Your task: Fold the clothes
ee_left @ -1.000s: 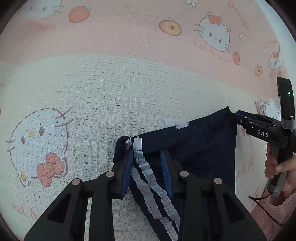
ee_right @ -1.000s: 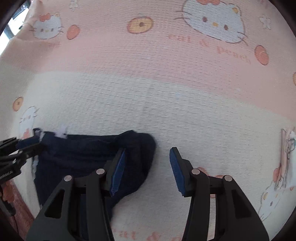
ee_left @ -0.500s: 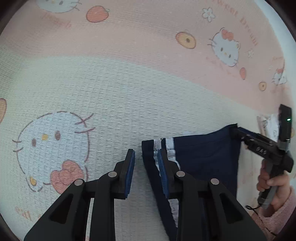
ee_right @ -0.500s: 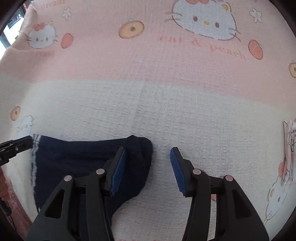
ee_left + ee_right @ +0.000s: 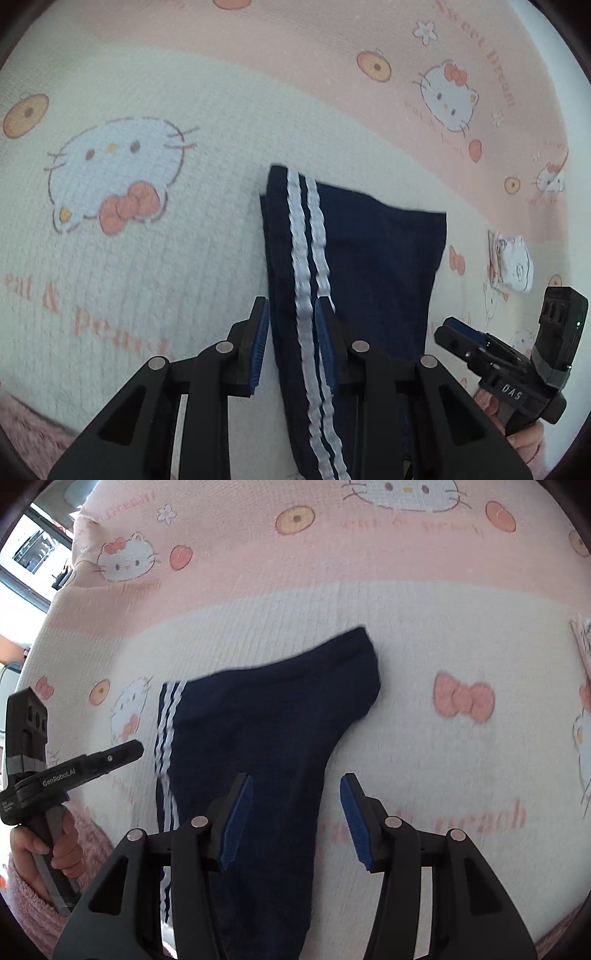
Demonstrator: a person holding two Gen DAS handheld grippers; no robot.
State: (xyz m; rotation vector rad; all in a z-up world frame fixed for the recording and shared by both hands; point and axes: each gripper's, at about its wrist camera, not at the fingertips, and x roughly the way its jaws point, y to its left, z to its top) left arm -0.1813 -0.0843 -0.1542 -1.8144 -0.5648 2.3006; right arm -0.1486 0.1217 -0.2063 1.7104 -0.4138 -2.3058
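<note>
Navy trousers (image 5: 369,258) with two white side stripes (image 5: 303,240) lie flat on the bed, their far end folded over. My left gripper (image 5: 291,347) hovers over the striped edge. Its jaws stand a little apart, the stripes show between them, and the pads do not press on the cloth. My right gripper (image 5: 295,819) is open above the plain right edge of the trousers (image 5: 266,720). Each gripper shows in the other's view, the right gripper (image 5: 454,332) beside the cloth and the left gripper (image 5: 129,751) by the stripes (image 5: 166,716).
A cream and pink cartoon-cat bedsheet (image 5: 147,240) covers the whole surface. A person's hand (image 5: 62,849) in a fluffy pink sleeve holds the left tool. A window (image 5: 29,550) shows past the bed's far left corner.
The left gripper let go of the raised striped edge, which now lies flat. Both grippers drew back along the trousers toward the near side, so more of the garment shows ahead.
</note>
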